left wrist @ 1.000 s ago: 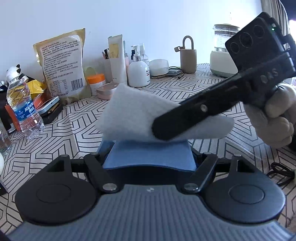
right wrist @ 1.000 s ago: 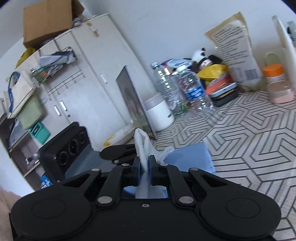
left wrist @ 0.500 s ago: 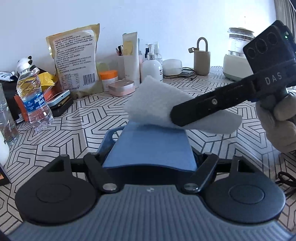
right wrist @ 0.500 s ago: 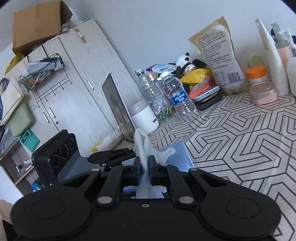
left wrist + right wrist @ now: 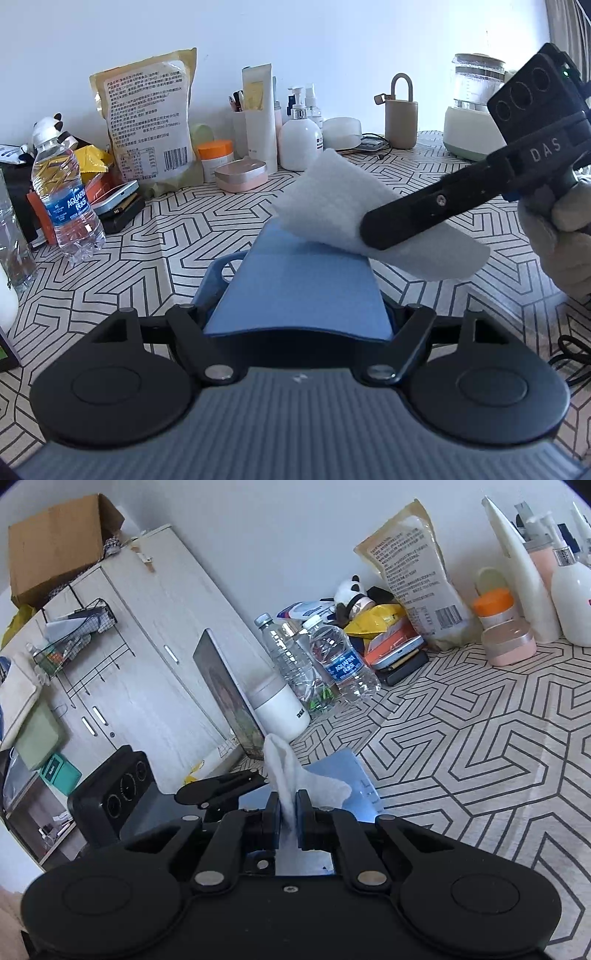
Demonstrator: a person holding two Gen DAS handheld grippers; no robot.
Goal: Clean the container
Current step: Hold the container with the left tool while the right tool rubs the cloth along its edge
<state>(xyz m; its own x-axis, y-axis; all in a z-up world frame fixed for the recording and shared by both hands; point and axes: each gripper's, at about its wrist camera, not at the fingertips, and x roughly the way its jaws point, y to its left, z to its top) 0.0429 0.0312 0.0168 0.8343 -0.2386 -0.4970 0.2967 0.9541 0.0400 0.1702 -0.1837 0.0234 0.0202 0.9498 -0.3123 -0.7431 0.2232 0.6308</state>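
Left wrist view: the left gripper (image 5: 297, 295) is clamped on the blue container (image 5: 295, 288), held above the patterned tabletop (image 5: 166, 258) — its long axis runs straight away from the camera, flat blue face upward. Its inside is hidden. The right gripper (image 5: 287, 818) pinches a white cloth (image 5: 332, 206) — the cloth lies on the container's far end.

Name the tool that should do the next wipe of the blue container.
Right. The right tool is shut on the white cloth, which lies over the blue container. The left tool is busy gripping that container.
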